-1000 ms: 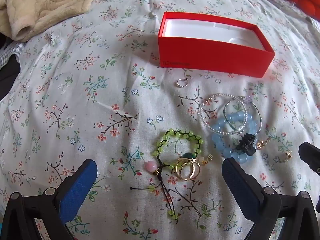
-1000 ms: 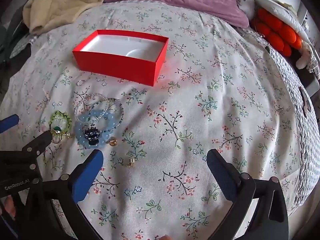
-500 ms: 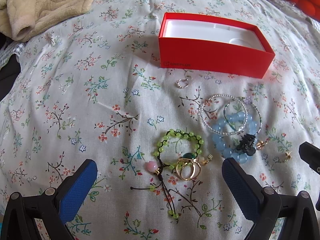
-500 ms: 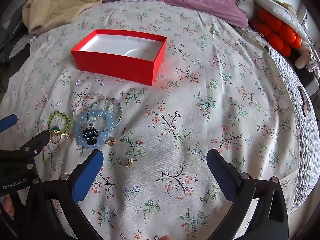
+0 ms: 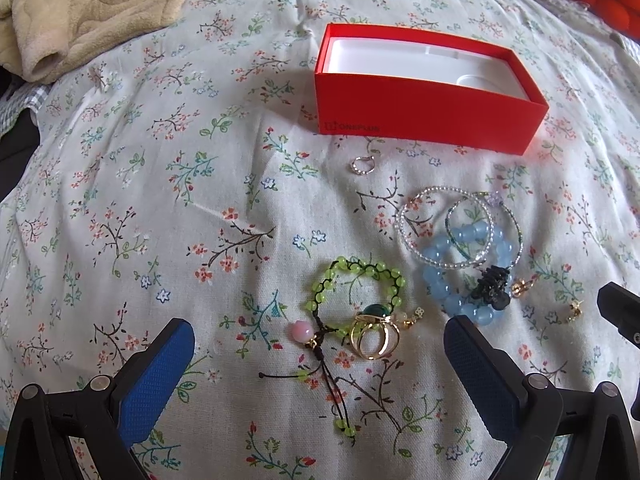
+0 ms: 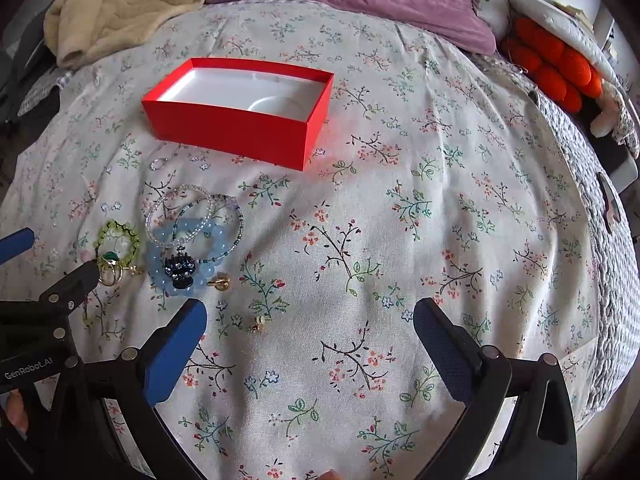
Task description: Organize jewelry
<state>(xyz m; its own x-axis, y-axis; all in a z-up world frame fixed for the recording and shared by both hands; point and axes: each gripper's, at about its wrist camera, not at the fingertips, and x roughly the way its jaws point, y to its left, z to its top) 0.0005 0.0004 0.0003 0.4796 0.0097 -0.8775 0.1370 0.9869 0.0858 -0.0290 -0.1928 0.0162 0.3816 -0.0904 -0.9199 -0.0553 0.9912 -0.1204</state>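
A: Where is the jewelry lying now?

B: It is lying on the bed [image 5: 120, 208], in front of the red box [image 5: 424, 120], which is showing only its white lining. The green bead bracelet [image 5: 356, 284] is touching the gold ring [image 5: 374, 340]; the blue bead bracelet [image 5: 464, 276] is lying under two thin beaded ones.

A: And the fingers?

B: The left gripper [image 5: 320, 364] is hovering wide open before the green one, holding nothing. The right gripper [image 6: 310, 344] is also wide and empty.

A: How will it handle?

B: I am thinking light, limp and slippery. Pinching across the beads is safer than the thin cord, and the soft bed is giving way under pressure.
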